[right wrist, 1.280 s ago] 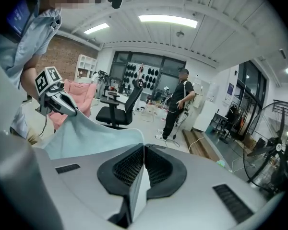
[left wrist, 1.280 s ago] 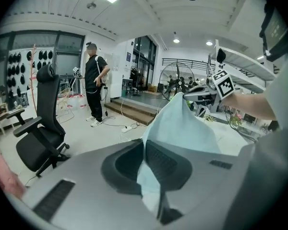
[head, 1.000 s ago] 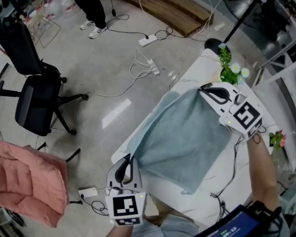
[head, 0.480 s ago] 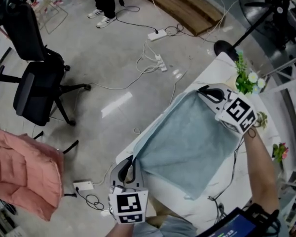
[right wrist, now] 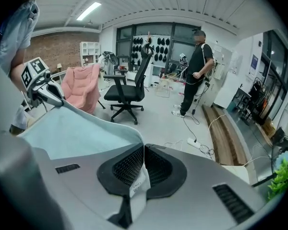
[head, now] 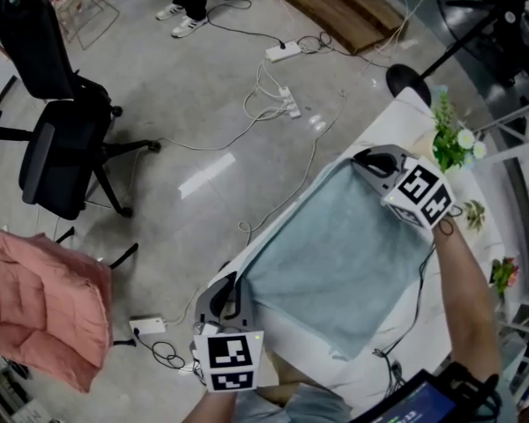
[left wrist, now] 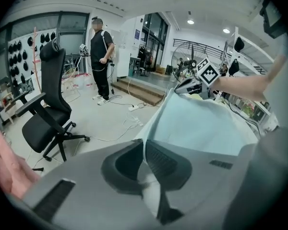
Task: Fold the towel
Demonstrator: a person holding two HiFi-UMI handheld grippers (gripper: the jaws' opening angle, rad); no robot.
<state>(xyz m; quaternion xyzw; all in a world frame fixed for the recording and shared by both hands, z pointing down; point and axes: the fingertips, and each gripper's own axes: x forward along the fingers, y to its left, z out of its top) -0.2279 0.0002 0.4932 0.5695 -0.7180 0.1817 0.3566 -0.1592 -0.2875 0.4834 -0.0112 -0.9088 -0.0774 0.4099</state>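
Two grippers pinch the towel (head: 335,254) by the corners of one long edge. The left gripper (head: 232,282) has its jaws pressed together on the near corner, with a fold of cloth squeezed between the pads. The right gripper (head: 360,157) is clamped on the far corner, where a small white label (right wrist: 140,183) hangs out between its jaws. The towel stretches taut between them along the floor-side edge of the table (head: 402,113), and the rest spreads over the table. A plant (head: 454,144) stands just beyond the right gripper. A chair (head: 57,161) sits on the floor, well apart.
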